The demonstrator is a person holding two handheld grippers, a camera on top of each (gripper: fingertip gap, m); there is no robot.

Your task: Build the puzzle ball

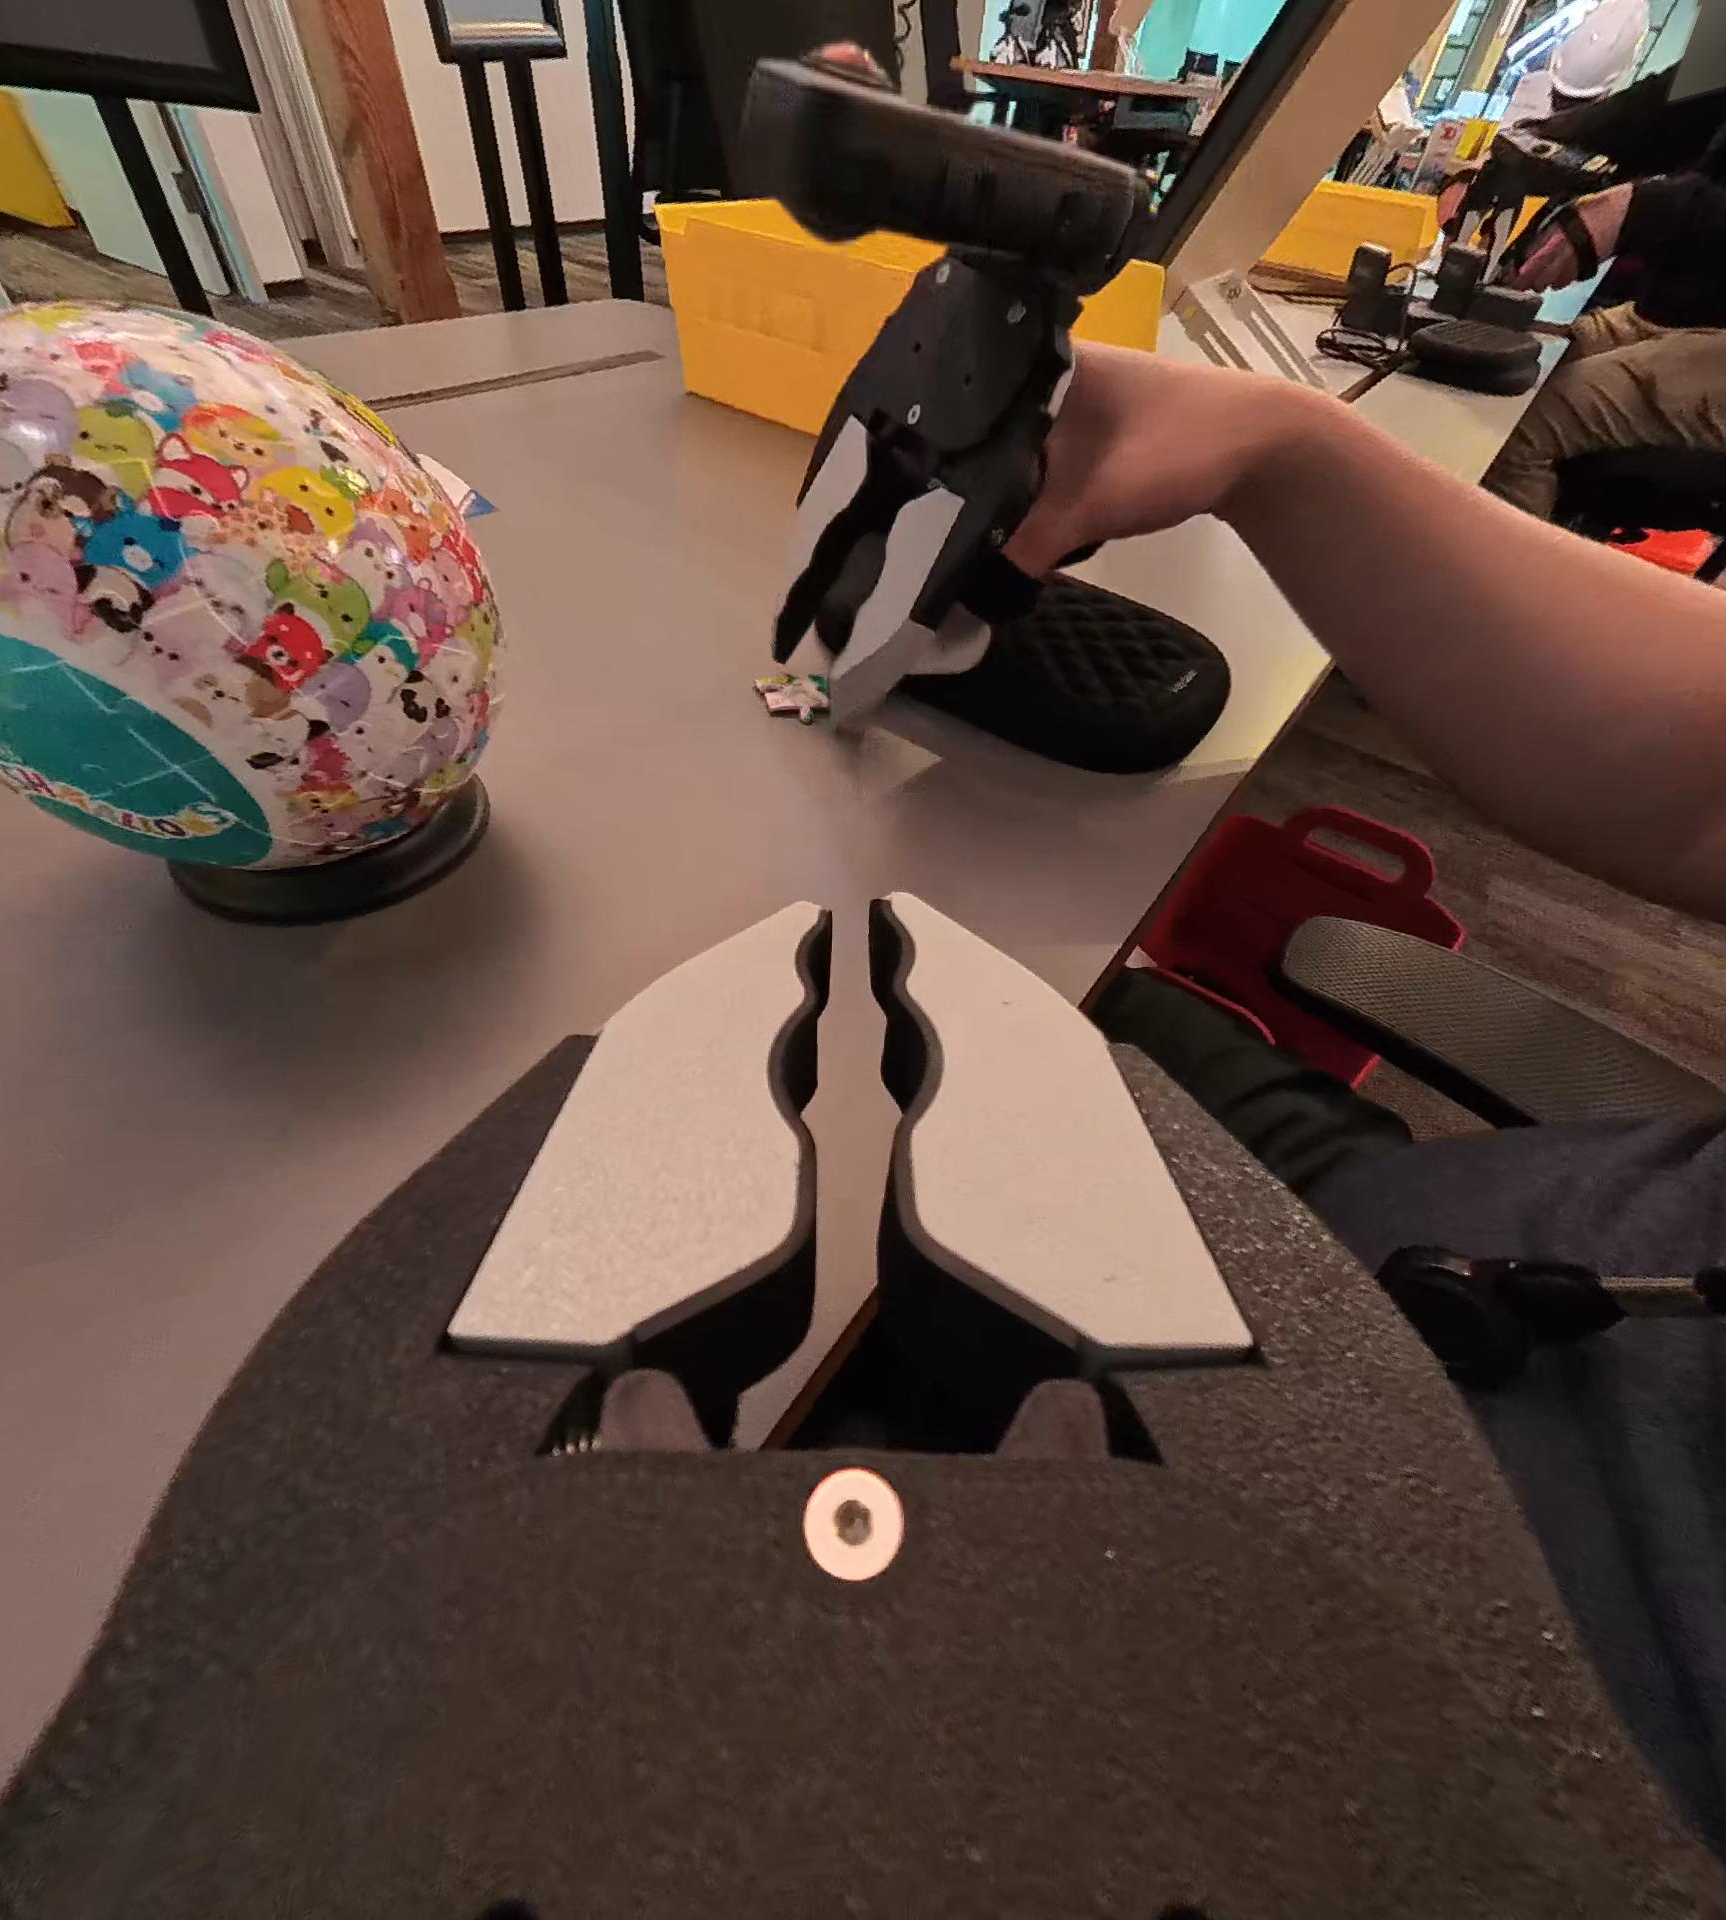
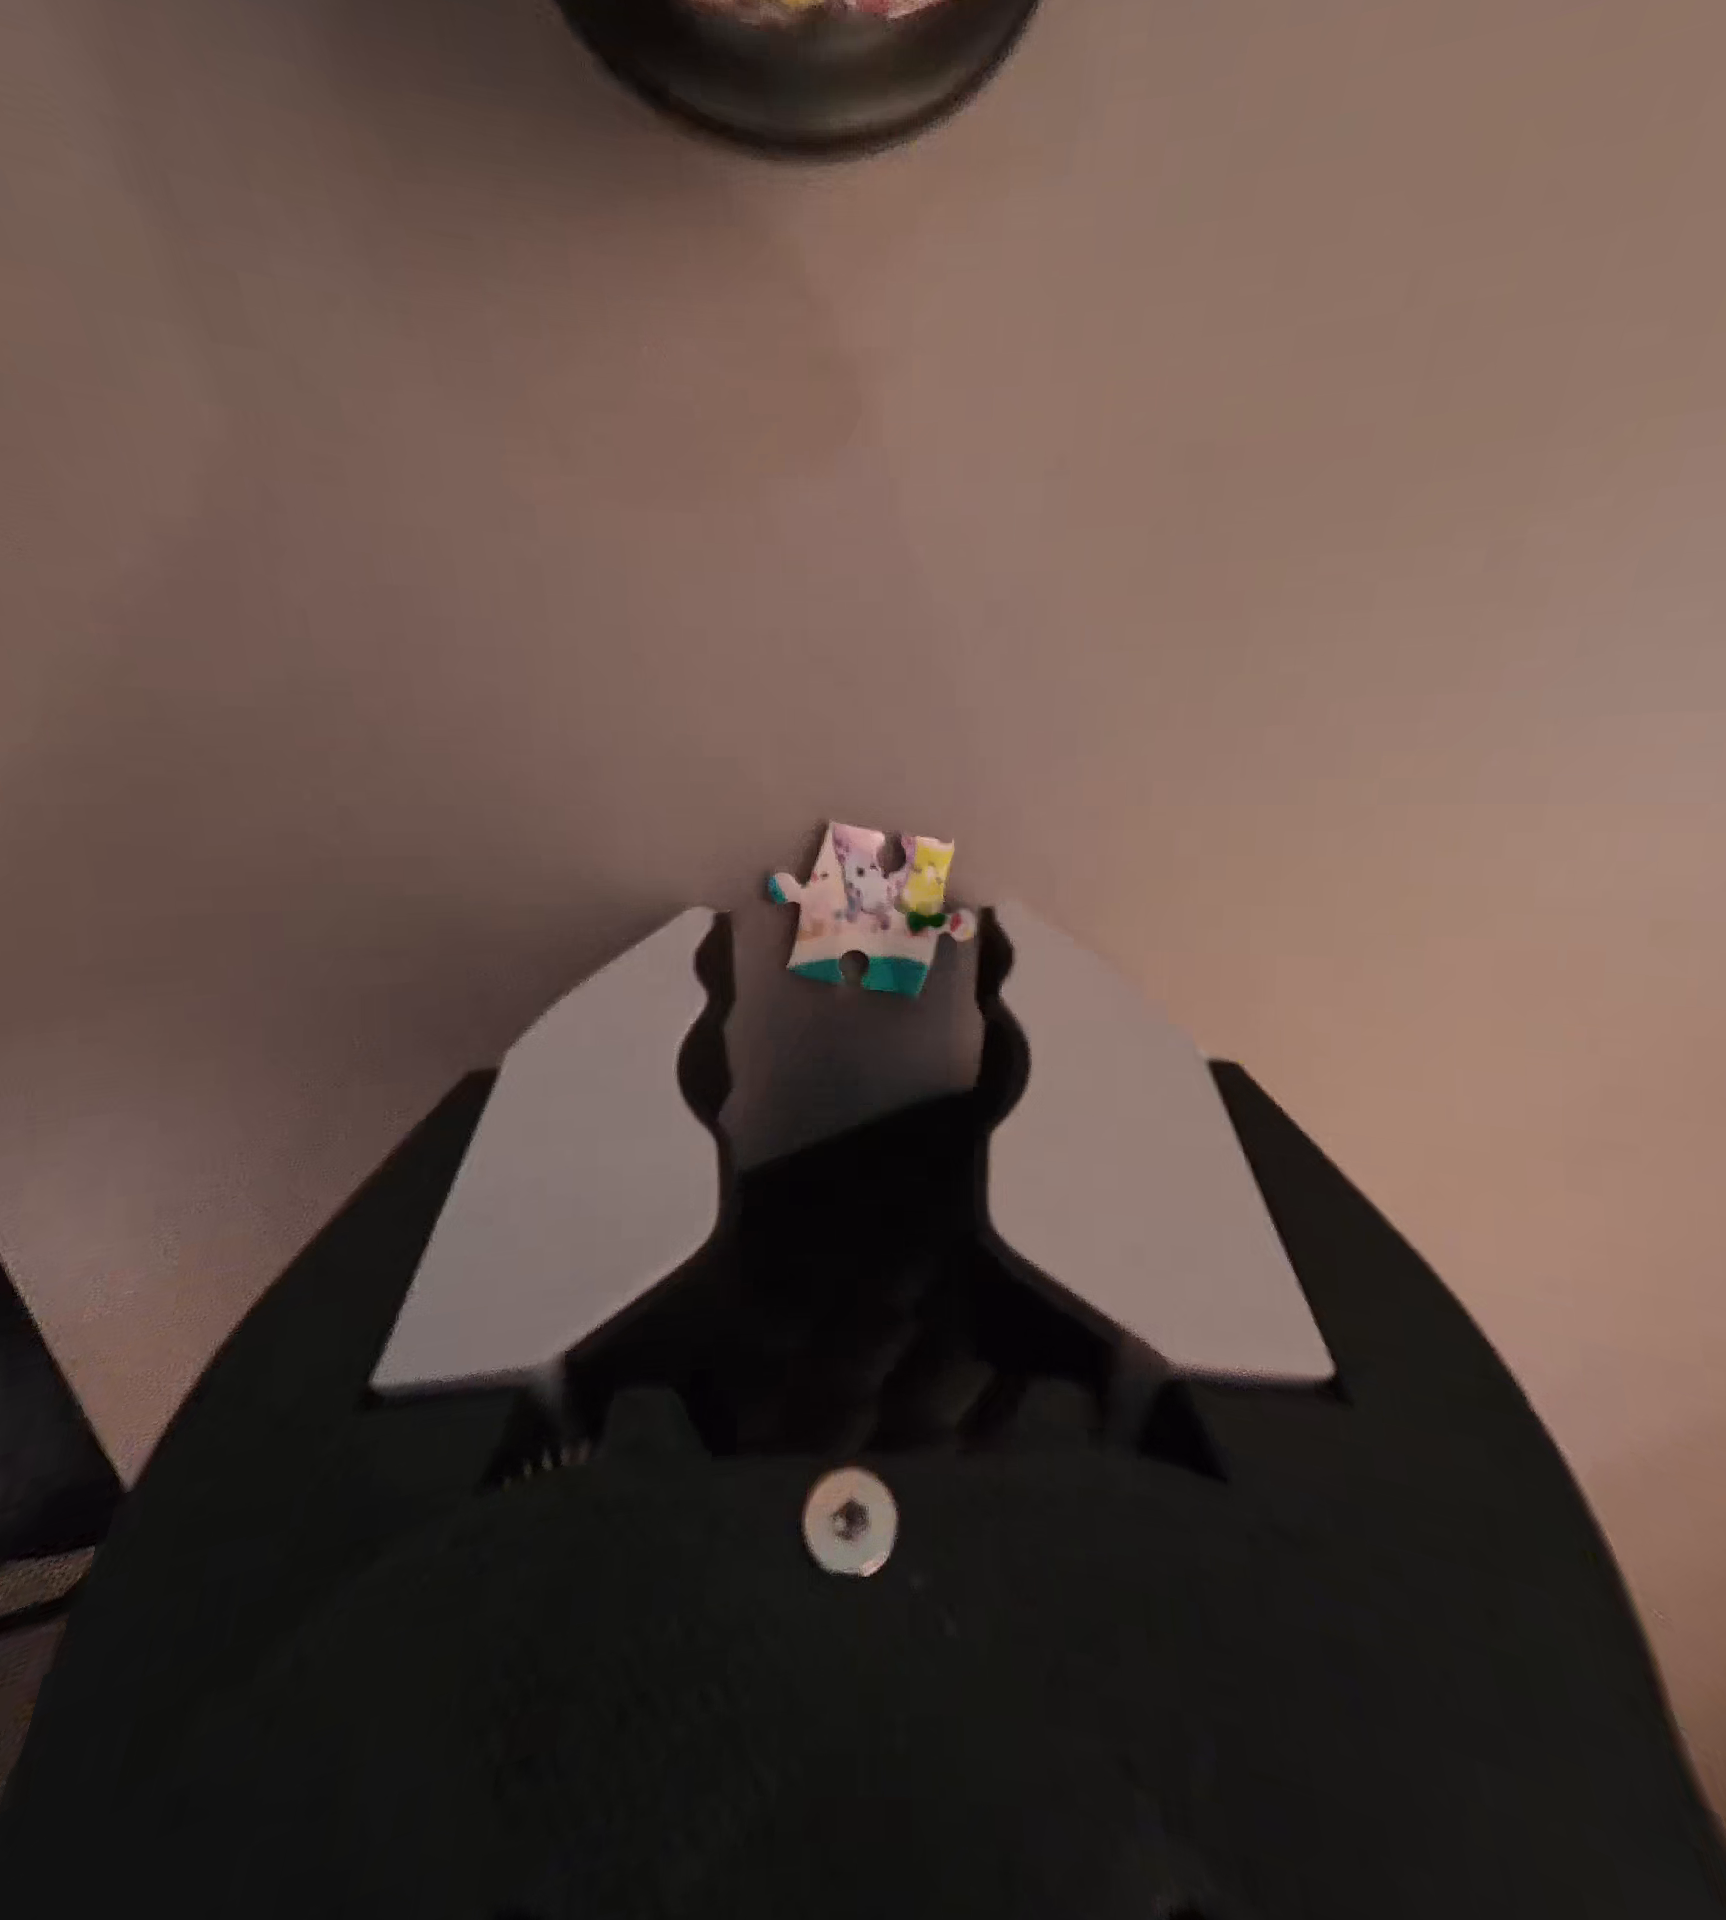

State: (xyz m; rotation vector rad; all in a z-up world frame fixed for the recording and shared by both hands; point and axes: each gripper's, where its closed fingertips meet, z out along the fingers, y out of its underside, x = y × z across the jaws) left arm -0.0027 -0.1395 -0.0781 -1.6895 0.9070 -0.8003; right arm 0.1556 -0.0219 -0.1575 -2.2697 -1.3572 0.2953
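A loose puzzle piece (image 2: 869,906) is lying flat on the grey table (image 2: 1254,520), sitting just between the tips of the right gripper (image 2: 857,925), whose jaws are standing apart around it without pinching it. From the left wrist view the same gripper (image 1: 817,665) is pointing down at the piece (image 1: 789,694), partly covering it. The left gripper (image 1: 848,914) is hovering over the table edge, jaws nearly together and holding nothing. The puzzle ball (image 1: 173,592) is resting on its black stand (image 1: 339,868), well left of the piece; its left side is being cut off by the frame
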